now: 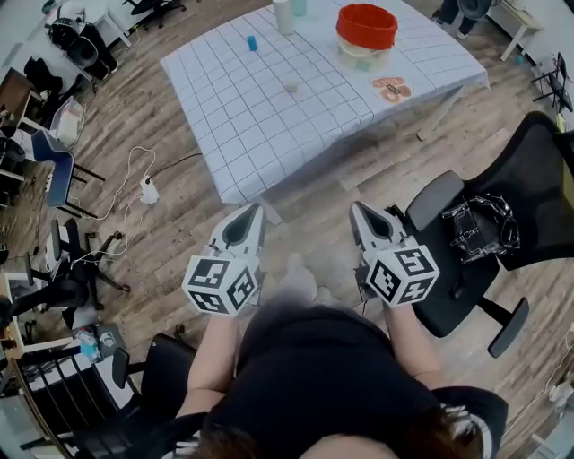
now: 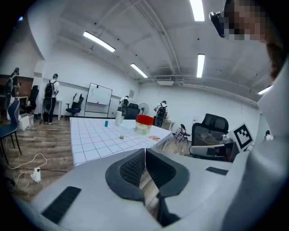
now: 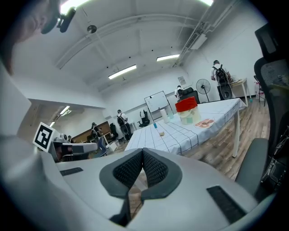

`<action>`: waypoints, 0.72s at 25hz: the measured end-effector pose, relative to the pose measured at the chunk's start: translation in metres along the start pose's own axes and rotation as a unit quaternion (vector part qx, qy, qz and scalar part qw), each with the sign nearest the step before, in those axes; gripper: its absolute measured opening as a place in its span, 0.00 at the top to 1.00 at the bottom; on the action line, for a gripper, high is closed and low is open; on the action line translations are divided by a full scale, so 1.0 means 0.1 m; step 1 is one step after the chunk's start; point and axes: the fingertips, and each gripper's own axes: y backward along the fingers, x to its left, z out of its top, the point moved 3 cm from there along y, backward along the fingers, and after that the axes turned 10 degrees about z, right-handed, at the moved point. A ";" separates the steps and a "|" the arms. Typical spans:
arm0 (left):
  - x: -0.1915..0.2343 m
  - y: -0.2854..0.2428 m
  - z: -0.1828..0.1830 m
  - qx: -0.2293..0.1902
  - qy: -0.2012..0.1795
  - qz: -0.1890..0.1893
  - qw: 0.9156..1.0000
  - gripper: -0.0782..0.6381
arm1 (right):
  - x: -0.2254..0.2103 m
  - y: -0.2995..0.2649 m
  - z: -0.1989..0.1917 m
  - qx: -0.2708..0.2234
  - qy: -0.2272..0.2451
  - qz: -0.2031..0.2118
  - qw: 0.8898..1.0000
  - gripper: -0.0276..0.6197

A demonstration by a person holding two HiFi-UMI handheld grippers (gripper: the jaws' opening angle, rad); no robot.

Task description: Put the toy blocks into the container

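A table (image 1: 269, 116) with a white checked cloth stands ahead of me. On it a clear container with a red lid (image 1: 366, 34) sits at the far right, a blue block (image 1: 252, 42) at the far left, and a small tan block (image 1: 291, 86) near the middle. A pink-orange item (image 1: 392, 88) lies near the right edge. My left gripper (image 1: 254, 212) and right gripper (image 1: 359, 212) hang over the floor short of the table, both shut with nothing between the jaws. The left gripper view shows the container (image 2: 144, 124) and blue block (image 2: 106, 123) far off.
A black office chair (image 1: 484, 233) stands close on my right. A white roll (image 1: 283, 16) stands at the table's far edge. A cable and power strip (image 1: 149, 190) lie on the wooden floor at left, with more chairs and gear (image 1: 54, 179) along the left side. Several people stand far off.
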 end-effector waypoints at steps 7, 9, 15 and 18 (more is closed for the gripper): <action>0.10 -0.55 0.12 0.003 -0.005 0.005 1.000 0.85 | -0.22 -0.21 0.11 -0.002 -0.005 -0.011 1.000 0.93; 0.09 -0.75 0.17 0.005 -0.019 -0.002 1.000 0.85 | -0.32 -0.29 0.16 0.000 -0.005 -0.021 1.000 0.93; 0.25 -1.29 0.39 0.013 -0.046 -0.013 0.999 0.85 | -0.57 -0.71 0.47 -0.002 0.003 -0.035 0.999 0.93; 0.37 -1.56 0.46 0.034 -0.059 -0.027 0.997 0.85 | -0.71 -1.00 0.63 -0.002 0.003 -0.039 0.999 0.93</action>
